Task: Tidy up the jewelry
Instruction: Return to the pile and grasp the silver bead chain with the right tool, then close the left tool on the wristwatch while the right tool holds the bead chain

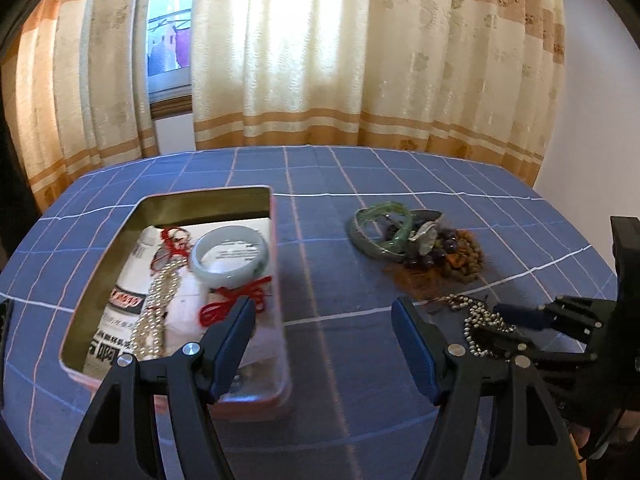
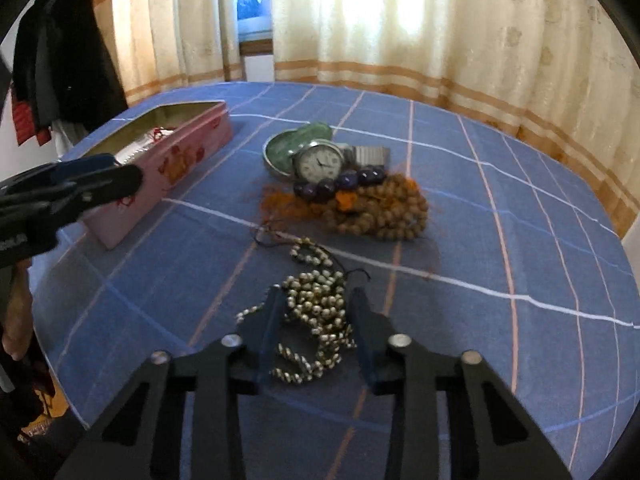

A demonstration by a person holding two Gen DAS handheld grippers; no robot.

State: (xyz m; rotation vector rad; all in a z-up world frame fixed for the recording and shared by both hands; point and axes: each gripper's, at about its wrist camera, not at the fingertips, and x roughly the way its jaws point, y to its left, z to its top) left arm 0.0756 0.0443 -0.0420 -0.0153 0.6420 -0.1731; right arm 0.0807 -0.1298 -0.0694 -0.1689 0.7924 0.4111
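Two claws gape: left claw empty, right claw straddling one silver bead chain.

bare blue cloth lies between the pink tin and the jewelry pile, wide enough for my left gripper. the silver bead chain fills the gap between my right gripper's 2 fingers. the tin's wall stands beside my left finger.
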